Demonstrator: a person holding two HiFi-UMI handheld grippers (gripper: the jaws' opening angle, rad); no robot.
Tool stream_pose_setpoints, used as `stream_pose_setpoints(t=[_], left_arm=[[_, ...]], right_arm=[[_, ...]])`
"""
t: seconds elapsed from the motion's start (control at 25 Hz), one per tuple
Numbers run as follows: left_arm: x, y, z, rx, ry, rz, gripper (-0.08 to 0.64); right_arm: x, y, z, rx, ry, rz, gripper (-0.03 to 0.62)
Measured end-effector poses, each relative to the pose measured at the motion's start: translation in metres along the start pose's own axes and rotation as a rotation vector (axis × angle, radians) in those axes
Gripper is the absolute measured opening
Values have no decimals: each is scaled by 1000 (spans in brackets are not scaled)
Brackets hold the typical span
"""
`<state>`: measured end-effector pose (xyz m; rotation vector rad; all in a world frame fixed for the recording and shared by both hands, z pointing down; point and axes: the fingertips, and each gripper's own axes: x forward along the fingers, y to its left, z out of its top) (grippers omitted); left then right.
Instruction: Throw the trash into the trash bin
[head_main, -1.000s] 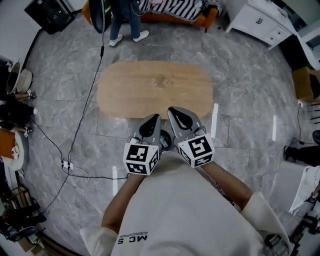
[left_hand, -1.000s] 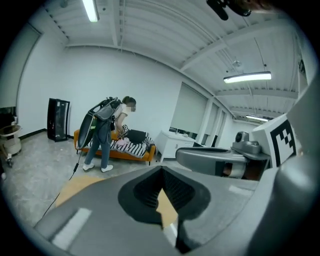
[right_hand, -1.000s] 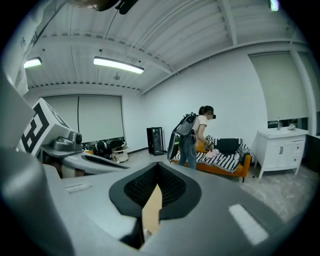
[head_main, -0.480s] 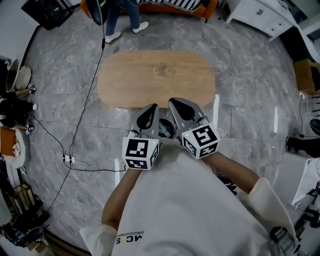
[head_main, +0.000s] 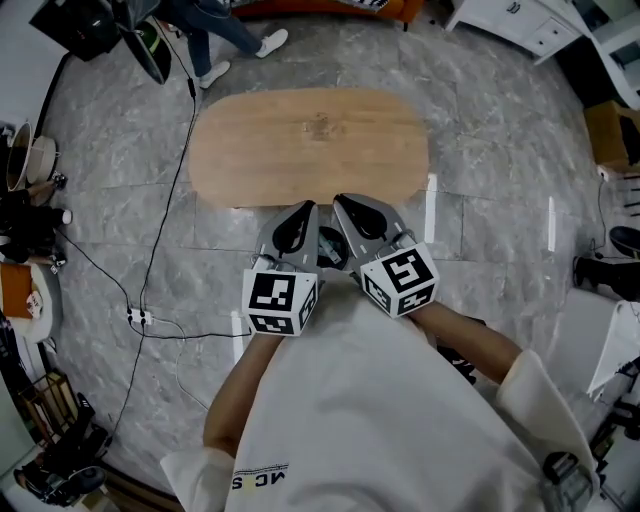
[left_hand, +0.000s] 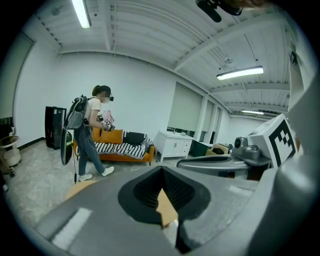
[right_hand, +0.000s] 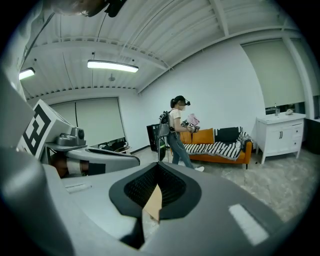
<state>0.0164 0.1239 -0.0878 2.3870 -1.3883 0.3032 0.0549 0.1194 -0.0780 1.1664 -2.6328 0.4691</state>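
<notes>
Your trash bin (head_main: 328, 252), dark and round-rimmed, shows only in part from above, standing on the grey floor (head_main: 480, 150) just beside the wooden table's (head_main: 310, 140) near edge.

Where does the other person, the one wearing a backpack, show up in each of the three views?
Head view: person at the top edge, left of centre; only legs and shoes show.
Left gripper view: person left of centre, by the orange sofa.
Right gripper view: person just right of centre, at the sofa's left end.
Shared landmark: the orange sofa, at the head view's top edge.
</notes>
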Motion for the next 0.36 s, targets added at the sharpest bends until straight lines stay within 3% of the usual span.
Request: stream_pose_setpoints(t=[0.36], left_arm=[[-1, -5, 1, 11, -4, 4, 0]], right_arm=[[-3, -8, -6, 45, 14, -5, 21]])
